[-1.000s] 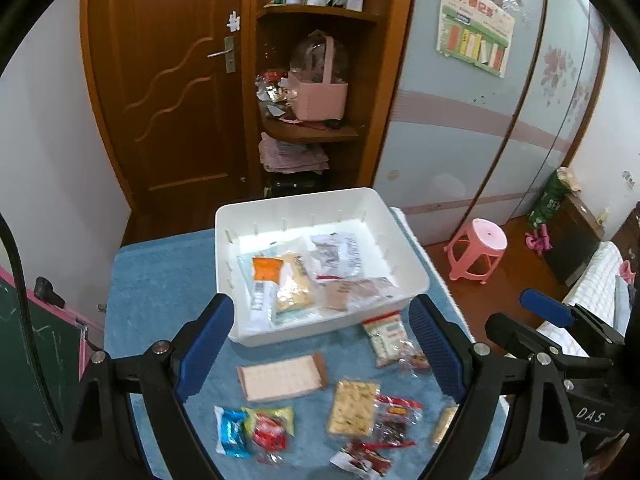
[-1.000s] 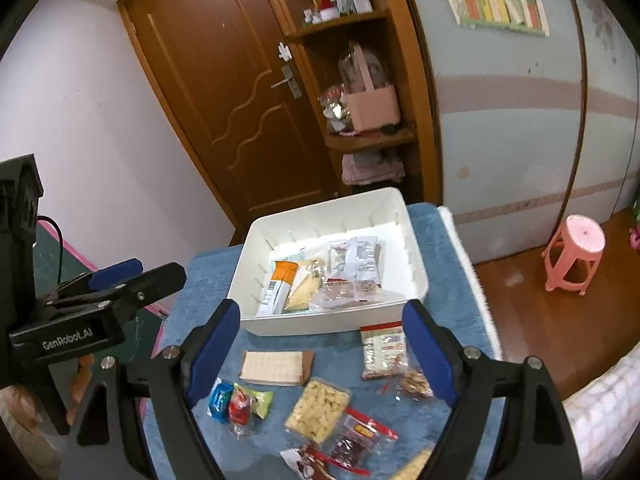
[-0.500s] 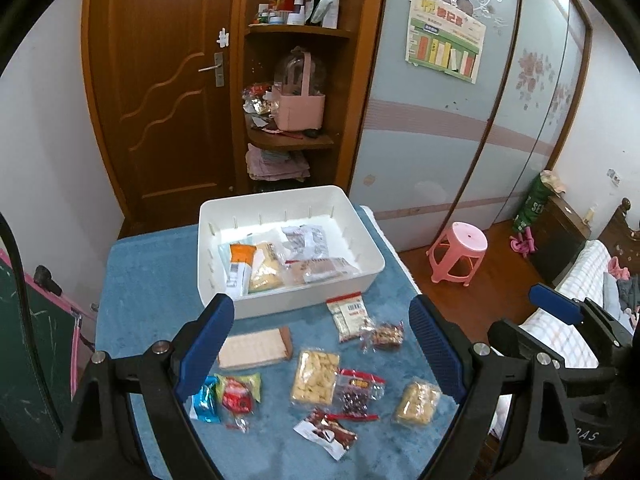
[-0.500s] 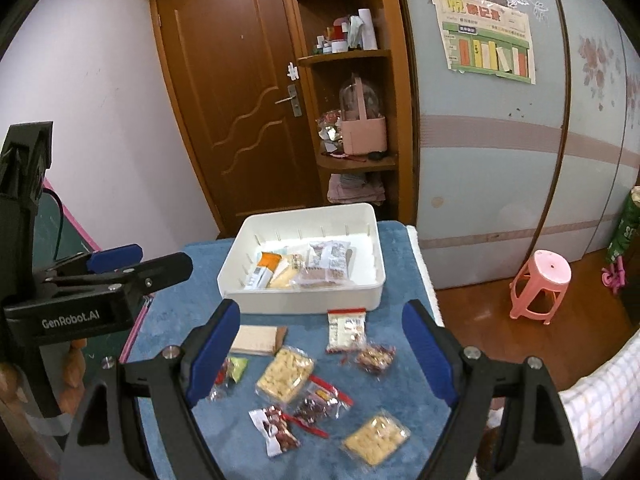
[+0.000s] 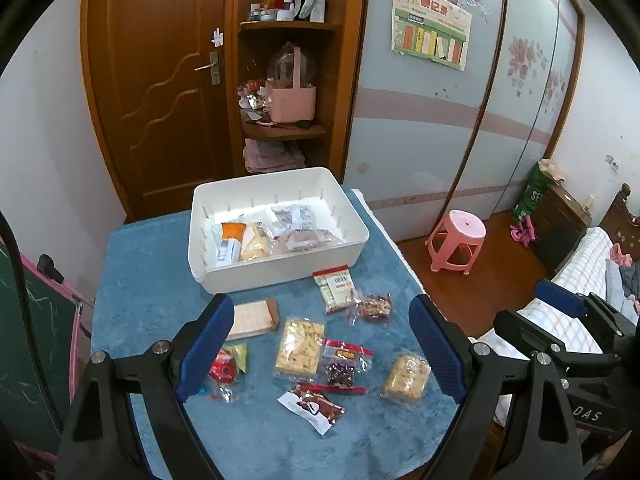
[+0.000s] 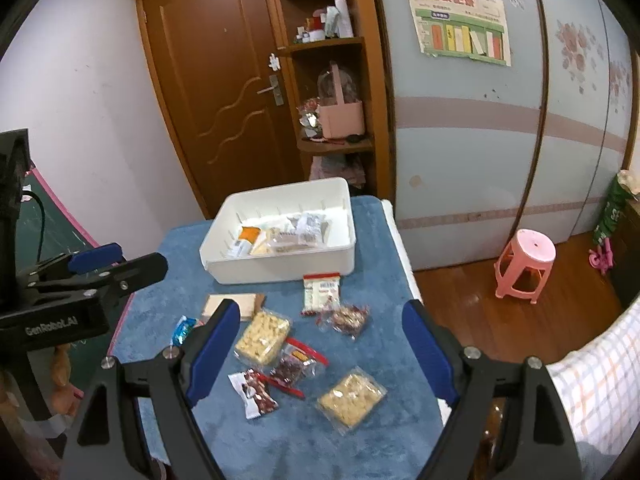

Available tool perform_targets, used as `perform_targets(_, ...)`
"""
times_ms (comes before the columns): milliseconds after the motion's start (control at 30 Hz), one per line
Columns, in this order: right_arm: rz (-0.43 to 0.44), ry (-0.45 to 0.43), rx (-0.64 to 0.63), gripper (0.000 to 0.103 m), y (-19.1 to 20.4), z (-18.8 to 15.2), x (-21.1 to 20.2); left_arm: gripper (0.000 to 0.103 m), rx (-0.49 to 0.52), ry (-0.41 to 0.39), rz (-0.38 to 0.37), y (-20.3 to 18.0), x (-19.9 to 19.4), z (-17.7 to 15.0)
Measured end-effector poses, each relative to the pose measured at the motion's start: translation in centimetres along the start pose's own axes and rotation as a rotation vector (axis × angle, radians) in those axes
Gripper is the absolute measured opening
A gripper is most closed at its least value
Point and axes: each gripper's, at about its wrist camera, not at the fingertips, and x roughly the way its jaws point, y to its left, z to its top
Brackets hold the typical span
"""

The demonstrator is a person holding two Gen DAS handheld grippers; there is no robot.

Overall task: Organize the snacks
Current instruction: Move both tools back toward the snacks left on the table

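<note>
A white bin [image 5: 280,268] [image 6: 280,268] sits at the far end of a blue-covered table [image 5: 152,264] [image 6: 380,320] and holds several snack packets. More packets lie loose in front of it: a cracker pack [image 5: 299,345] [image 6: 262,336], a second cracker pack [image 5: 406,377] [image 6: 351,395], a red-topped packet [image 5: 335,288] [image 6: 321,291], a wafer pack [image 5: 252,318] and a brown-and-white packet [image 5: 312,406] [image 6: 254,393]. My left gripper [image 5: 322,352] hangs open above the loose packets, empty. My right gripper [image 6: 320,350] is open and empty too, over the same spread.
A wooden door [image 5: 160,80] and a corner shelf with a pink basket [image 5: 292,96] stand behind the table. A pink stool [image 5: 456,240] [image 6: 526,266] is on the wood floor to the right. A bed edge [image 6: 600,380] lies at the near right, a green board [image 5: 24,320] at the left.
Both grippers have drawn back from the bin, so the bin looks smaller and more loose packets show in front. Their jaws stayed open and nothing was picked up.
</note>
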Motion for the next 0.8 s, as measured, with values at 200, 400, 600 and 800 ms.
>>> perform_targets(200, -0.007, 0.027, 0.003, 0.084, -0.8, -1.6, 0.1, 0.089, -0.003, 0.02, 0.005, -0.6, 0.6, -1.9)
perform_targets(400, -0.024, 0.065, 0.006, 0.084, -1.9, -3.7, 0.8, 0.089, 0.005, 0.055, 0.014, -0.7, 1.8, -4.2)
perform_targets(600, -0.023, 0.138, 0.008, 0.084, -2.7, -6.3, 3.2, 0.089, -0.007, 0.114, 0.007, 0.1, 4.0, -6.8)
perform_targets(800, -0.024, 0.224, 0.024, 0.084, -3.2, -8.8, 6.1, 0.089, -0.057, 0.209, -0.016, 1.6, 7.2, -10.0)
